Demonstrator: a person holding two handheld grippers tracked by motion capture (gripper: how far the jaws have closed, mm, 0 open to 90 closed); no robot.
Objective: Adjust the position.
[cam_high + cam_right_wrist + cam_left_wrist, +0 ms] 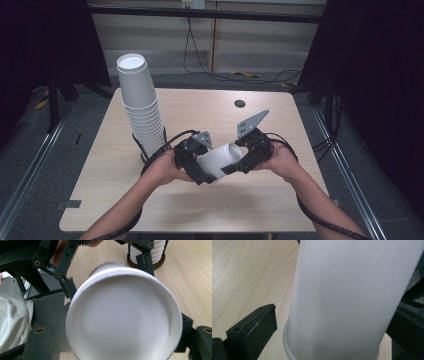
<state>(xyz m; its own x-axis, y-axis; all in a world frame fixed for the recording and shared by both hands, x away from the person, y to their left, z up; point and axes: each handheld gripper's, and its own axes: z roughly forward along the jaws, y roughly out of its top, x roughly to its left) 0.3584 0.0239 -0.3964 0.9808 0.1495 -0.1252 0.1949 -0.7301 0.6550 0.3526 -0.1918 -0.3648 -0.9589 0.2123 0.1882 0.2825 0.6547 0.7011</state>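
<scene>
White paper cup (220,161) lies sideways above the table (260,210) toward its near edge, right gripper (239,162) pinching its base end, left gripper (199,170) jaws spread around it; keep right grip firm, withdraw left straight off.

a light wooden table (125,200) with rounded corners carries a tall, leaning stack of white paper cups (142,102) in a dark ringed holder near its left edge. a small dark round spot (240,103) sits toward the far side.

Cup stack (142,107) left; table (280,135) right probably free
</scene>
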